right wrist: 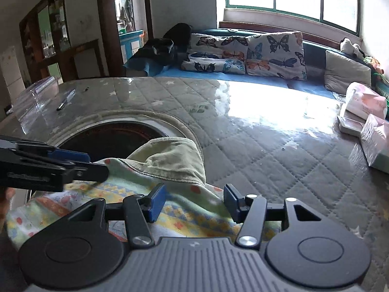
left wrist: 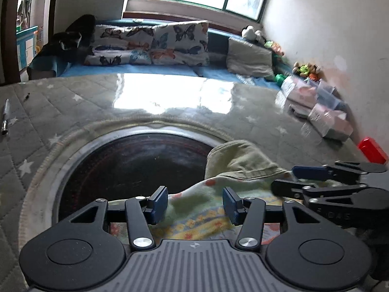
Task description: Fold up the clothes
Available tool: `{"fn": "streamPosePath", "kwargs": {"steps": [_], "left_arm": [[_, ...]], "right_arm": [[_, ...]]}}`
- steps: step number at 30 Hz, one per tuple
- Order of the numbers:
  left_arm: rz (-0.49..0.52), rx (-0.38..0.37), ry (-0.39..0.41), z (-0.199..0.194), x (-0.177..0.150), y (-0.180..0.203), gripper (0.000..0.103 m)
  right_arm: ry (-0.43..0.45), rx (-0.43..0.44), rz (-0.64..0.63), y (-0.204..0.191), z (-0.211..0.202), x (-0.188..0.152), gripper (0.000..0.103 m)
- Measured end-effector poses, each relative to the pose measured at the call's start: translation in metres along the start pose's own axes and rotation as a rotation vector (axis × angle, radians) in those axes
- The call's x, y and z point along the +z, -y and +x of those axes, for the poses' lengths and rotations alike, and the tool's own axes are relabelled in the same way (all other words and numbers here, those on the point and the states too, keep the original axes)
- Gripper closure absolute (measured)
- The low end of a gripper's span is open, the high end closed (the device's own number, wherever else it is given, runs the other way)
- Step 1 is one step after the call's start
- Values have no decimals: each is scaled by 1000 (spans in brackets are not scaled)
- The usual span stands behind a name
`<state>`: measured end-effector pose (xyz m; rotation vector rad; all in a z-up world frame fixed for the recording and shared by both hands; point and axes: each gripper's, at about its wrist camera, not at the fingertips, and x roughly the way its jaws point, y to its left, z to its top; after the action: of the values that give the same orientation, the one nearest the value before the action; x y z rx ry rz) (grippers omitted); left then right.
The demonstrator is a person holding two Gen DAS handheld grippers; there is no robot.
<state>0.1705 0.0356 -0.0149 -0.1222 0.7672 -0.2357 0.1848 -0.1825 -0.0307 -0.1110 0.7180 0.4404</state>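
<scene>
Folding barely begun: the garment [right wrist: 170, 206] lies rumpled on the surface [right wrist: 267, 146], both left gripper [left wrist: 195, 202] and right gripper [right wrist: 194, 202] hovering, jaws open, gripping nothing

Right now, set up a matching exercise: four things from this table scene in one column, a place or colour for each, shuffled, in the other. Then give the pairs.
Things:
1. pen
2. red box
3. butterfly cushions
4. patterned cloth

Places or colours:
A. on the blue bench under the window
B. under both tongs, partly over the dark round opening
C. bright red, at the table's right side near the wall
D. at the table's far left, on the star-print cover

Pairs: 1-D, 2-C, 3-A, 4-B
</scene>
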Motion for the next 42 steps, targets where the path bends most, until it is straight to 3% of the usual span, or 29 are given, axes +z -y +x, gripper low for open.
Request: {"fn": "streamPosePath", "kwargs": {"steps": [5,14,22,29,35,38,42], "left_arm": [[-7,28,14,-2,0,-3,49],[-22,48,44,-46,-21,-8,48],[-14,102,39,-79,-58,-3,36],[15,174,36,-85,-78,-5,26],[-70,210,62,-100,-73,-29,23],[-132,195,72,-107,-72,-40,23],[-81,174,59,-107,-79,-34,23]], "right_arm": [[12,22,-35,-8,-19,-4,49],[14,111,-141,-46,-54,-31,43],[44,111,-225,-77,-68,-48,43],[30,111,-274,-90,-66,-54,43],[58,162,-323,-109,-73,-47,43],[50,184,-331,-119,-68,-49,43],[13,192,-334,-126,-57,-59,45]]}}
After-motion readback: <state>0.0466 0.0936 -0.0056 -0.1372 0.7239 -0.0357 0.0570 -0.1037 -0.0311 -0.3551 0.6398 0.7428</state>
